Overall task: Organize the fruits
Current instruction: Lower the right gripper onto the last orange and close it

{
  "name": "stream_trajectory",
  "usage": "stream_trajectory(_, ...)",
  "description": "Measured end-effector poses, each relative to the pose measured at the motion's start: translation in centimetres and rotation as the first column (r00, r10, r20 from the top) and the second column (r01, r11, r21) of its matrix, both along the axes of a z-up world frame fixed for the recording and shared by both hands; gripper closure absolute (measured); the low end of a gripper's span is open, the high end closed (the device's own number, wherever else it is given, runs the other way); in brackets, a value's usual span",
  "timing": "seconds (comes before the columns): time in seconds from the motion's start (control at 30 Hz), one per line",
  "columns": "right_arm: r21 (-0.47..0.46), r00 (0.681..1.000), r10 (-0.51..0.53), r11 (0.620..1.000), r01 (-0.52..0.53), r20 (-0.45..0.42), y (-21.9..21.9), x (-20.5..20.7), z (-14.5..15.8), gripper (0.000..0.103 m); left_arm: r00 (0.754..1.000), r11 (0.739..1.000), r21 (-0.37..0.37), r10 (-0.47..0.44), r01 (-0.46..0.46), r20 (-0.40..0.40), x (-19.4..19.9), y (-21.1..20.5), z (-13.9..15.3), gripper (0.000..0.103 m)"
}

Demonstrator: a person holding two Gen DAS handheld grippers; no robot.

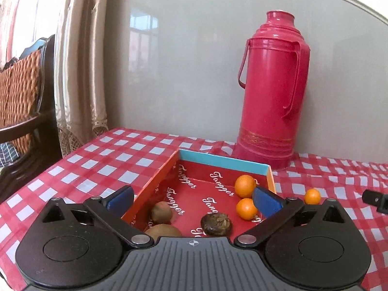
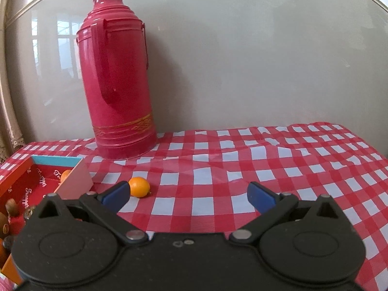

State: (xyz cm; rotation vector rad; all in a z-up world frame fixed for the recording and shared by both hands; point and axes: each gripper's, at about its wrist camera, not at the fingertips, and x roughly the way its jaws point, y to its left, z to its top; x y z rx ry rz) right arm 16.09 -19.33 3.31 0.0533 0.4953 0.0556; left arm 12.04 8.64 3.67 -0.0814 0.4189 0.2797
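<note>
Orange fruit (image 2: pixel 139 187) sits loose on the cloth just right of the box (image 2: pixel 72 161), and with your right gripper (image 2: pixel 189 194) and left gripper (image 1: pixel 194 198) both spread wide and empty, a nudge could roll it away.

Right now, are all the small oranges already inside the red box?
No, one small orange lies on the checkered tablecloth outside the red box, while two others sit inside it.
</note>
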Motion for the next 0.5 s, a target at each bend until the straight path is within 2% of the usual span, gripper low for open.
stream_trajectory(0.1,-0.001,1.000,0.030,1.000,-0.030,0.004,0.1,0.3,-0.1,0.005,1.000,1.000,-0.020,0.018,-0.018,0.022,-0.3,0.6,0.1,0.000)
stream_trajectory(0.2,-0.022,0.995,0.104,0.994,-0.104,-0.002,0.8,0.7,-0.4,0.005,0.999,0.999,-0.022,0.039,-0.038,0.033,-0.6,1.5,0.2,0.000)
stream_trajectory(0.33,-0.121,0.987,0.159,0.981,-0.155,0.033,2.4,0.7,-0.6,0.005,0.999,0.998,-0.019,0.053,-0.052,0.009,-0.6,2.9,-0.1,0.000)
stream_trajectory(0.5,-0.131,0.983,0.179,0.976,-0.173,0.034,3.6,1.2,-1.0,0.005,0.996,0.996,-0.019,0.084,-0.085,-0.010,-0.8,5.1,-0.6,0.000)
